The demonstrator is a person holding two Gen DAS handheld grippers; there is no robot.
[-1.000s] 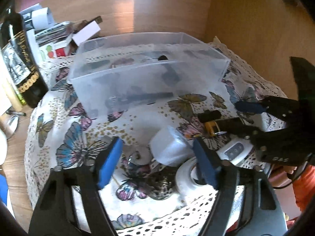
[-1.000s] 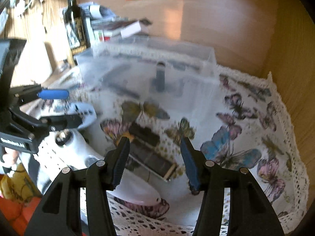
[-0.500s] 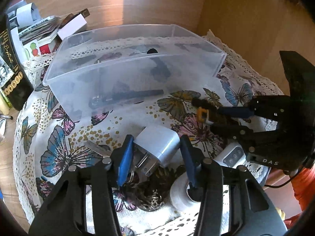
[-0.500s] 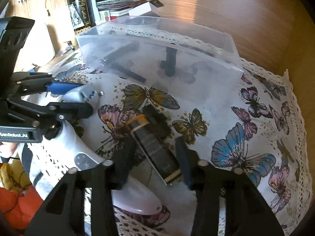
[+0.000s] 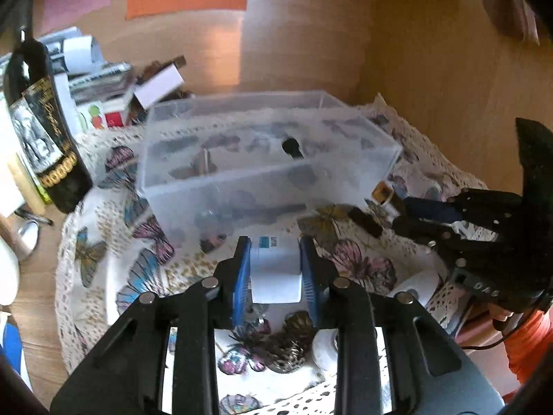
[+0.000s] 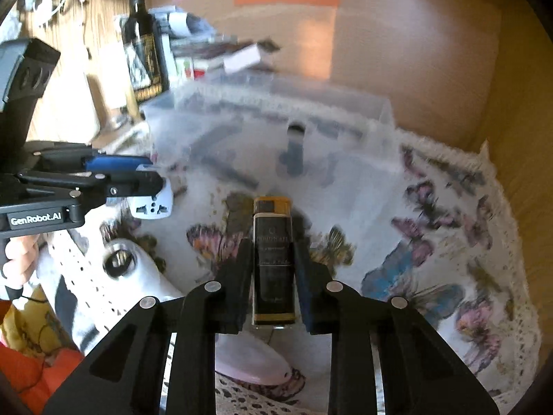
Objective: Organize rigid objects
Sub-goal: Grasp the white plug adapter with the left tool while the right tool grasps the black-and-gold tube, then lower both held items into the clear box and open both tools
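Note:
My left gripper (image 5: 274, 259) is shut on a white plug adapter (image 5: 274, 269), lifted above the butterfly cloth in front of the clear plastic box (image 5: 269, 159). In the right wrist view the left gripper (image 6: 152, 180) holds the adapter (image 6: 152, 204) at the left. My right gripper (image 6: 273, 263) is shut on a black and gold bottle-shaped lighter (image 6: 273, 259), lifted, pointing at the box (image 6: 276, 138). The right gripper (image 5: 397, 211) shows at the right of the left wrist view with the lighter (image 5: 380, 195). The box holds several dark items.
A wine bottle (image 5: 41, 131) and stacked papers (image 5: 103, 79) stand at the back left. On the cloth near me lie a white device (image 6: 138, 276), a metal chain (image 5: 290, 346) and a small black piece (image 5: 366, 221). A wooden wall rises behind.
Both grippers closed on their objects and lifted them off the cloth: the left on the adapter, the right on the lighter. Both views tilted up toward the box.

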